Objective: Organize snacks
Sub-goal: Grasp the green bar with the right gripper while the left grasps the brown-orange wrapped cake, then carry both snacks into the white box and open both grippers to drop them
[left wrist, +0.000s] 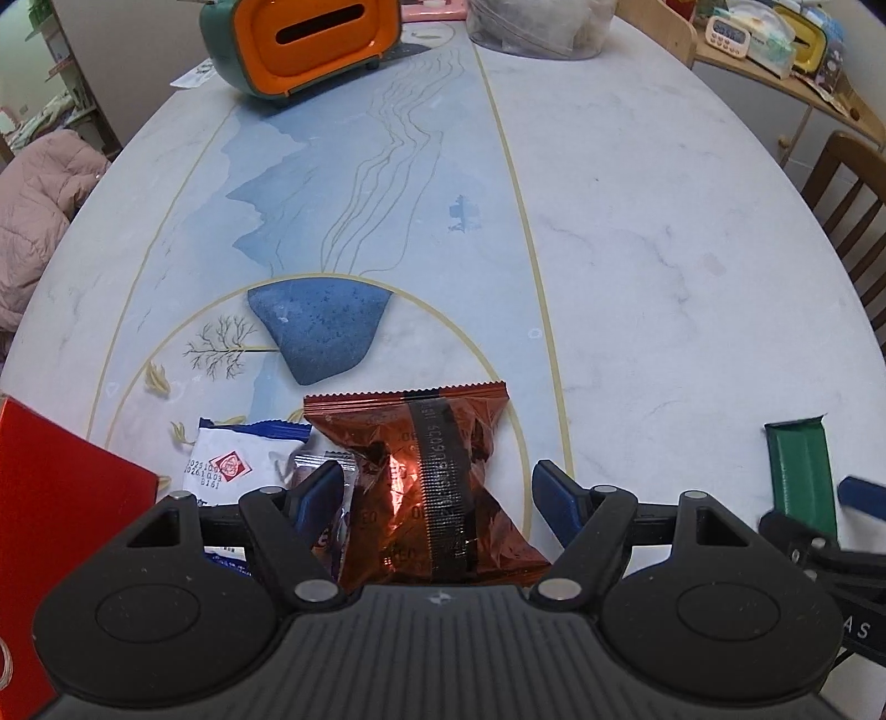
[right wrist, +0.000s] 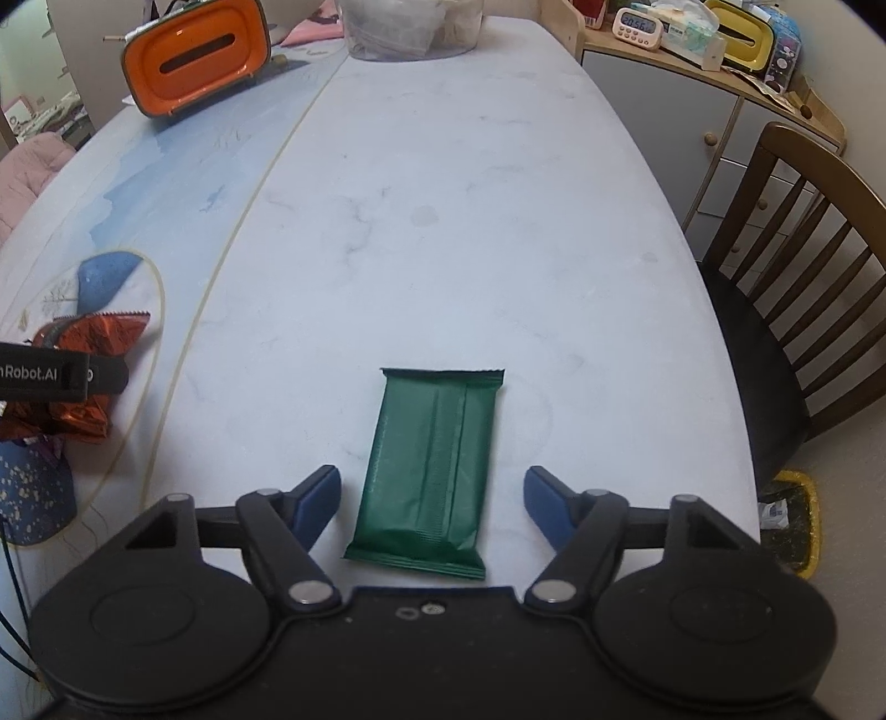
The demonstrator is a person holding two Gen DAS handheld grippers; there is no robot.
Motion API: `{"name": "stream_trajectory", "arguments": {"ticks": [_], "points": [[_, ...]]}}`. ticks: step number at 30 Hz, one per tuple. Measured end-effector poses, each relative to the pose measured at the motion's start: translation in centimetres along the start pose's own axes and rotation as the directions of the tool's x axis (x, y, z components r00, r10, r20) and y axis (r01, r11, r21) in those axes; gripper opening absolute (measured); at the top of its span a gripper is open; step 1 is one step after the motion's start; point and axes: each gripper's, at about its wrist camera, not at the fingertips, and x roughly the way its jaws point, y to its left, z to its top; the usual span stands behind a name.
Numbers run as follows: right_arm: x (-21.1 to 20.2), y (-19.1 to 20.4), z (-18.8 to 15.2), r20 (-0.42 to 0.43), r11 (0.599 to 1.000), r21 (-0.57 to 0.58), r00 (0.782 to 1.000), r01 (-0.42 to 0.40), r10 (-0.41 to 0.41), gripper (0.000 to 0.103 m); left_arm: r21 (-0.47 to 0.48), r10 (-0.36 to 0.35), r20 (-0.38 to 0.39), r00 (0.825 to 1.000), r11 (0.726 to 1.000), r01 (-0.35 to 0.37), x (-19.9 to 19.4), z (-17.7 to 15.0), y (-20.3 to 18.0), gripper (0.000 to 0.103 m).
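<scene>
Snack packets: green packet flat on worktop between right tongs, set wide, clear of both edges. Red foil packet between left tongs, wide, not pinched. Light, crinkly, slippery; grip across long edges, gently.

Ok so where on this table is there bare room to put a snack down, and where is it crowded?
Bare: the white marble stretch of the table between the green packet and the clear bag at the far edge, bordered by the chair. Crowded: the near corner by the red box, where the copper-red packet and white-blue packet cluster.
</scene>
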Motion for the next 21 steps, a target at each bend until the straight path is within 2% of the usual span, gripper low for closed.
{"name": "stream_trajectory", "arguments": {"ticks": [3,6,8,12,21], "points": [[0.0,0.3,0.0,0.015,1.0,-0.008,1.0,0.024,-0.024,0.067,0.011,0.01,0.015,1.0,1.0,-0.011,-0.1,0.0,-0.2,0.072],[0.0,0.5,0.1,0.029,0.999,-0.014,0.999,0.029,-0.029,0.055,0.018,0.023,0.02,1.0,1.0,-0.023,-0.2,0.0,-0.3,0.061],[-0.2,0.6,0.2,0.036,0.999,-0.018,0.999,0.031,-0.03,0.044,0.021,0.034,0.021,0.999,0.999,-0.034,-0.3,0.0,-0.4,0.055],[-0.2,0.5,0.2,0.041,0.999,-0.012,0.999,0.034,-0.033,0.042,0.008,0.032,0.03,0.999,0.999,-0.032,-0.6,-0.2,0.0,0.048],[-1.5,-0.2,-0.2,0.043,0.999,0.035,0.999,-0.011,0.01,0.042,-0.031,-0.016,0.044,0.999,0.999,0.017,-2.2,-0.8,1.3,0.047]]}}
